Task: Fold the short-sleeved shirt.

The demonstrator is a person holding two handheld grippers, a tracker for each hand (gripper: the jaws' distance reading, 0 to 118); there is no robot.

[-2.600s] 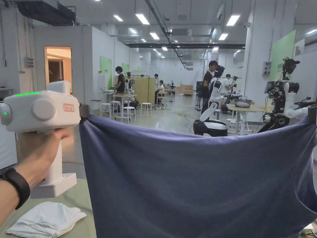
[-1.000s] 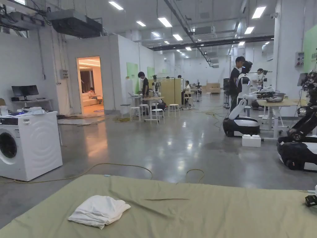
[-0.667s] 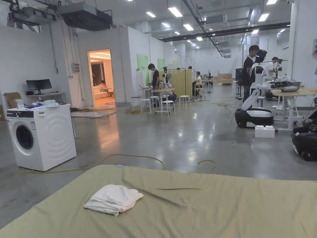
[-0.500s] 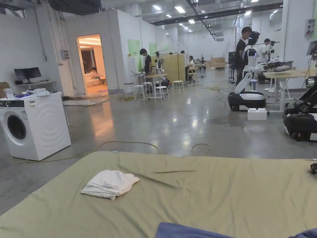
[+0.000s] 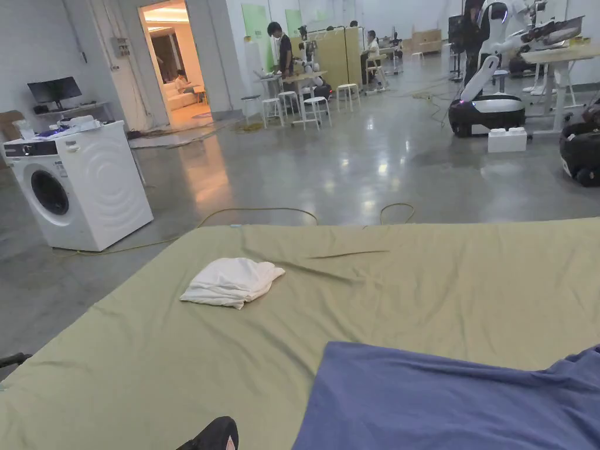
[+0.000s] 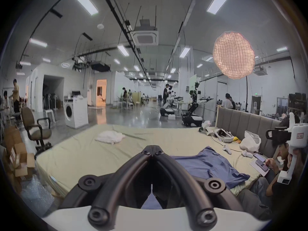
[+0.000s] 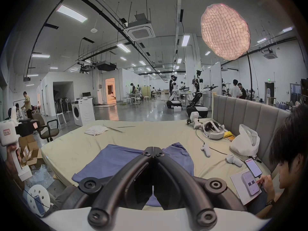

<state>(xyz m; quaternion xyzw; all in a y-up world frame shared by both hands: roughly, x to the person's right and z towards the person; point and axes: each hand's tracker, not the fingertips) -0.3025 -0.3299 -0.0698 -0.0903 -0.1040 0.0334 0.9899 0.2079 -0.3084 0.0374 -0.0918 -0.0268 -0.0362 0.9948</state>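
The blue short-sleeved shirt (image 5: pixel 445 398) lies spread on the olive-green bed sheet (image 5: pixel 422 293), at the near right edge. In the left gripper view the shirt (image 6: pixel 211 164) lies to the right of and under my left gripper (image 6: pixel 153 152), whose jaws are shut with no cloth between the tips. My right gripper (image 7: pixel 153 149) is raised over the shirt (image 7: pixel 116 158), its jaws also shut and empty. Each gripper shows in the other's view, held up in a hand with nothing hanging from it: the right gripper (image 6: pixel 273 134) and the left gripper (image 7: pixel 25 126).
A folded white cloth (image 5: pixel 231 282) lies at the bed's far left. A headset (image 7: pixel 212 131), controllers and a white plastic bag (image 7: pixel 245 141) lie along the grey headboard (image 7: pixel 250 114). A person sits at the right with a phone. A washing machine (image 5: pixel 79 181) and an office chair (image 6: pixel 35 131) stand beyond.
The shirt was held stretched in the air between both grippers; now it lies on the bed and both grippers are free of it. The head camera has tilted down.
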